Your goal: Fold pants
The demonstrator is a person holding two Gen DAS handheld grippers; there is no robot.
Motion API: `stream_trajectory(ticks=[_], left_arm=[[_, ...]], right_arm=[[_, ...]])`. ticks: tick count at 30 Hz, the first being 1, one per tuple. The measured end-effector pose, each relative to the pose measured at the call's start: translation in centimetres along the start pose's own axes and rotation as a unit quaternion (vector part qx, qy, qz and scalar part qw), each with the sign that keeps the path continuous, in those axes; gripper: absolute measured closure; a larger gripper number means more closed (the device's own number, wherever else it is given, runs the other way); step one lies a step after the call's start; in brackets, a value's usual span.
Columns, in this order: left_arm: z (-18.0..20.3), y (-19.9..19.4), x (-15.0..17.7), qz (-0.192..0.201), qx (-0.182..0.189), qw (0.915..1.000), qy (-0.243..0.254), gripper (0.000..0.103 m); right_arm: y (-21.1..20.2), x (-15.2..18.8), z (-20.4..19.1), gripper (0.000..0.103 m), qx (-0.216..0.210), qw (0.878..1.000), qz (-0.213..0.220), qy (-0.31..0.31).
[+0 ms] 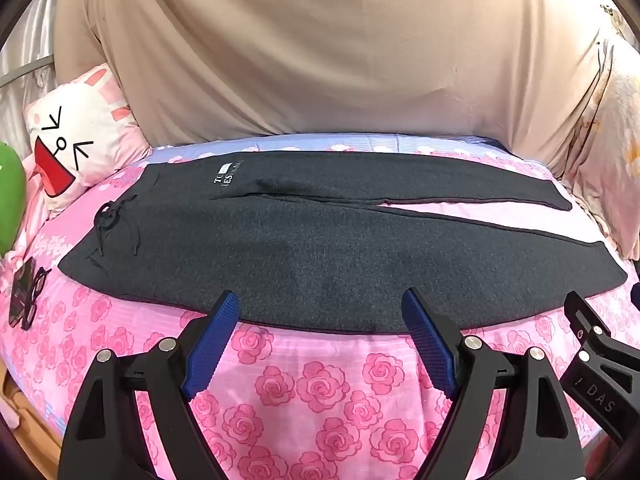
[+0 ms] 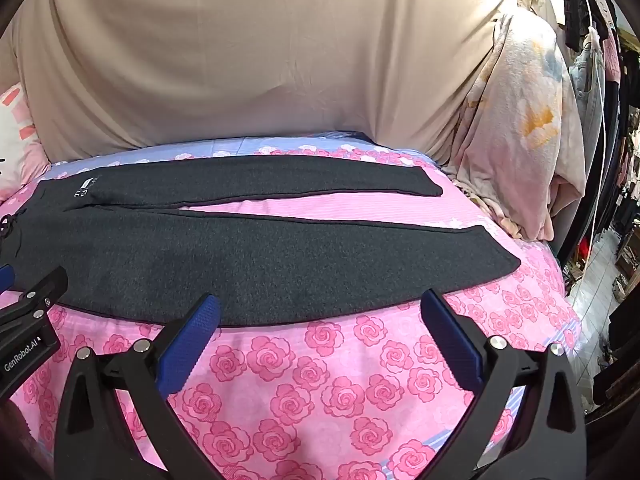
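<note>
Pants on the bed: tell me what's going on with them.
A person holding a gripper in each hand is about to fold the dark grey pants, which lie flat and unfolded across the pink rose bedspread, waistband to the left, legs slightly apart to the right. The left gripper and right gripper are both open, at the near edge of the closer leg, holding nothing. No fold has been made yet.

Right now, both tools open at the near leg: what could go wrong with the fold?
1. The drawstring lies loose at the waistband; it may get trapped in the fold.
2. The glasses on the rose bedsheet sit near the waist; the left tool or dragged pants could sweep them off.
</note>
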State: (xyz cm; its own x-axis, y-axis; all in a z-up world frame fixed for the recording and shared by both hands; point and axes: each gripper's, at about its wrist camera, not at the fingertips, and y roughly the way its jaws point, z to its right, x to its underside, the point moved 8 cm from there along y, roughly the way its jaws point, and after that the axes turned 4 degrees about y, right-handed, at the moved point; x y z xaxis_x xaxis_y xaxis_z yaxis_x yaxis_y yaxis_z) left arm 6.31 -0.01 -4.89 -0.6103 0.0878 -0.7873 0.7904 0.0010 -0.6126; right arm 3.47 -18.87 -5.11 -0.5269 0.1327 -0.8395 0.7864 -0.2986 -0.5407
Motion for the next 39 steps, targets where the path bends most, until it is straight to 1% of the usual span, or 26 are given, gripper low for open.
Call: stream_trajectory(ticks=[8, 16, 26, 39], left_arm=[[0.0, 0.1, 0.1, -0.004, 0.002, 1.0, -0.002, 0.022], [0.9, 0.5, 0.3, -0.006, 0.005, 1.0, 0.005, 0.022], [-0.1, 0.8, 0.7, -0.013, 0.005, 0.9999, -0.001, 0.022], [-0.4, 1.2, 1.0, -0.021, 0.006, 0.9998, -0.003, 0.02]], right_arm=[[-0.1, -0.1, 0.0, 0.005, 0.002, 1.0, 0.005, -0.003], [0.2, 0.0, -0.1, 0.005, 0.001, 1.0, 0.003, -0.002], [0.2, 0.2, -0.3, 0.005, 0.0, 1.0, 0.002, -0.002], [0.4, 0.5, -0.4, 0.005, 0.0, 1.0, 0.001, -0.002]])
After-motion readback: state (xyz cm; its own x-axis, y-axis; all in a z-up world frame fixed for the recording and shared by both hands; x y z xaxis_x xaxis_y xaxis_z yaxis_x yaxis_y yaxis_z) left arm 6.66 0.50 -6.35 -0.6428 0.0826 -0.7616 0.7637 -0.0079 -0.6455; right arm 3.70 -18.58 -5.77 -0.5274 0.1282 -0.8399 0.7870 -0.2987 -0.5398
